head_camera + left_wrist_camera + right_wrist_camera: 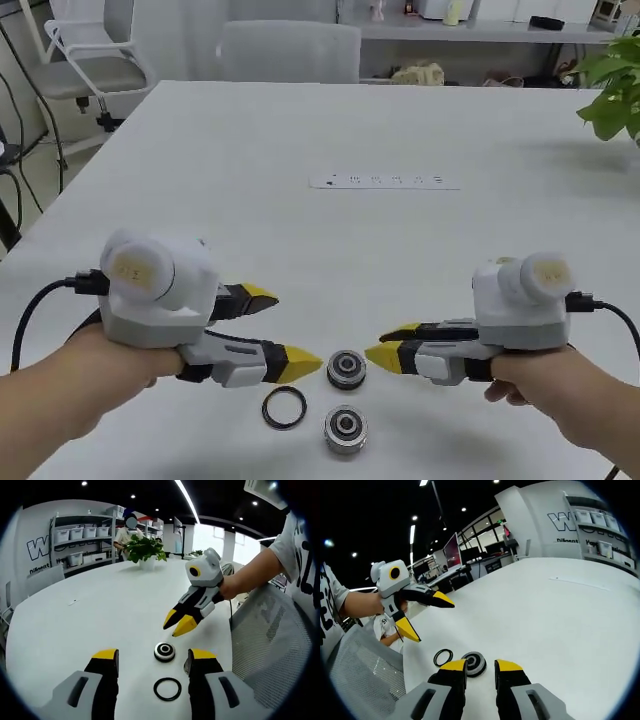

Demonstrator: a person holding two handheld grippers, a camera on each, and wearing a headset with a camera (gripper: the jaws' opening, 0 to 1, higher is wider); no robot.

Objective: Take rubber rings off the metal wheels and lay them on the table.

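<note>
Yellow jaws, left gripper [288, 330] wide, right [383, 343] narrow

Bright, even overhead light. Ceiling strip [186, 497] and spot lamps [255, 503] glared at the top of both gripper views. White surface [400, 130] washed pale; faint soft shadows lay under metal wheels [346, 368]. Fisheye bent the edges.

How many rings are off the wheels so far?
One ring already lies flat on the table. Nothing is in hand: the left gripper is open wide and the right gripper slightly open, both aimed at the far wheel. That wheel and the near wheel look dark-rimmed, so their rings probably remain.
</note>
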